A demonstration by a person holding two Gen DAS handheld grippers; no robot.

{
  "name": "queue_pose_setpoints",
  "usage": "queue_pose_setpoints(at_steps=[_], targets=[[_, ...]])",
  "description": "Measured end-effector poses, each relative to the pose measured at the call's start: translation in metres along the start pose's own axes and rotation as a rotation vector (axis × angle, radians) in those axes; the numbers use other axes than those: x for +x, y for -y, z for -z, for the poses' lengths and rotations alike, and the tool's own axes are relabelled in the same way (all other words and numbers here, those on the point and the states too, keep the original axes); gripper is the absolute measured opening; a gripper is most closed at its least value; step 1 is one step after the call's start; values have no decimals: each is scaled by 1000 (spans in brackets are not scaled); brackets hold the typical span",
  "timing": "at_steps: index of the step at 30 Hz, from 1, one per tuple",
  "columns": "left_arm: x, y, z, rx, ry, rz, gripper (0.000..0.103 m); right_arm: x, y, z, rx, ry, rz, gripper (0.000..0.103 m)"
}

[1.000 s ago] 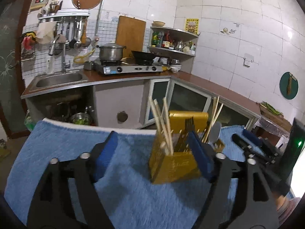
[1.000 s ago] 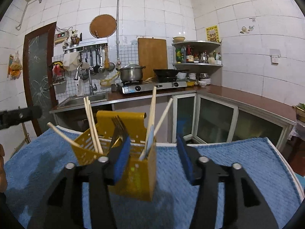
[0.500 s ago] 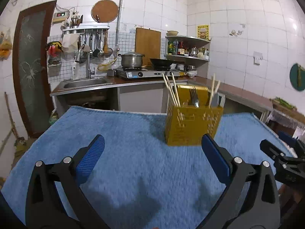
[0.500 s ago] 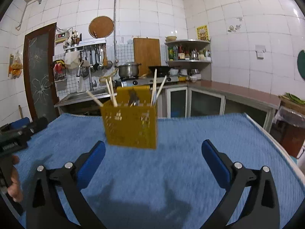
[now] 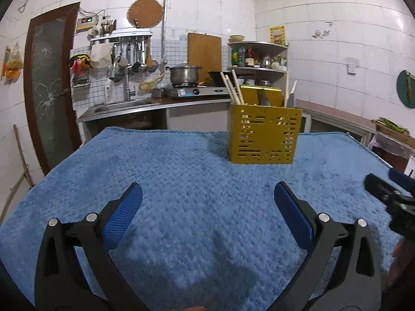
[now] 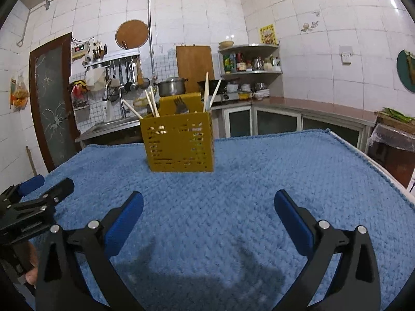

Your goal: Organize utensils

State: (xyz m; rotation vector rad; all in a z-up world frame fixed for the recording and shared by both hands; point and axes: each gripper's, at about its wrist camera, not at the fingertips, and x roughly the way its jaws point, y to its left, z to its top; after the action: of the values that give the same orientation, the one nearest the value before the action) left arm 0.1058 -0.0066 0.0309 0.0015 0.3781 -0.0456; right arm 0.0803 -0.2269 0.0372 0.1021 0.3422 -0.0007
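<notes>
Count: one yellow perforated utensil holder (image 5: 264,134), two claws, one blue towel (image 5: 197,186) covering the surface. Left claw (image 5: 207,202) has its jaws spread wide, nothing between the blue pads (image 5: 124,212); only towel shows below it. Holder stands upright on the towel toward the far edge, well apart from both claws. Contents, right wrist view: three light chopsticks (image 6: 153,105) leaning left, one fork (image 6: 180,105) tines up in the middle, two chopsticks (image 6: 208,90) on the right. Internal dividers cannot be made out. Right claw (image 6: 208,203) is likewise fully spread and holds nothing. Each claw shows at the edge of the other's view.
</notes>
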Motion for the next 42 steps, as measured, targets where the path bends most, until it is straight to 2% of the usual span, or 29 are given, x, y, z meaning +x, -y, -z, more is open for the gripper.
queue_pose_setpoints(at_steps=[7, 14, 42], targets=[[6, -2, 0, -13, -22, -18, 98, -8, -9, 0, -46, 24, 31, 99], [0, 5, 1, 14, 8, -31, 98, -5, 3, -1, 8, -1, 48, 99], [-6, 10, 3, 33, 32, -36, 98, -7, 3, 0, -13, 6, 41, 99]])
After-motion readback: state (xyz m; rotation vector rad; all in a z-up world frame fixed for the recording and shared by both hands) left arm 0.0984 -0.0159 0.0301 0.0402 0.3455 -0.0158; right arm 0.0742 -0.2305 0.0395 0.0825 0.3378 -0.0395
